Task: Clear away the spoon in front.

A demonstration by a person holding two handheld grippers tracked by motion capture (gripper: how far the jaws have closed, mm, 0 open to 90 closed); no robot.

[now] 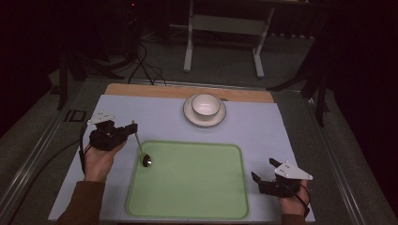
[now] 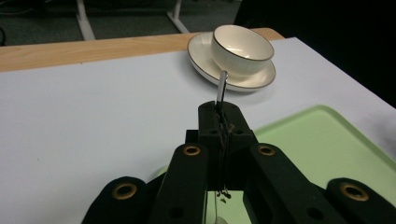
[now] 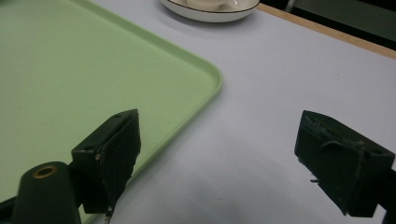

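A spoon [image 1: 141, 149] is held by its handle in the left gripper [image 1: 133, 127], jaws pressed together on the metal; in the left gripper view the handle tip [image 2: 221, 87] sticks up past the closed jaws. The spoon hangs tilted, its bowl just over the near-left corner area of the green tray [image 1: 187, 211]; whether the bowl touches the tray cannot be told. The right gripper [image 1: 264, 172] is parked beside the tray's right edge on the white mat [image 1: 263, 126], jaws spread wide, nothing held. A bowl [image 1: 205, 105] sits on a saucer [image 1: 189, 114] at the far side of the mat, well apart from the spoon.

Step judged: spoon being carried or placed, likely onto the tray. Next move would call for lowering until the spoon lies flat, then the jaws being released.
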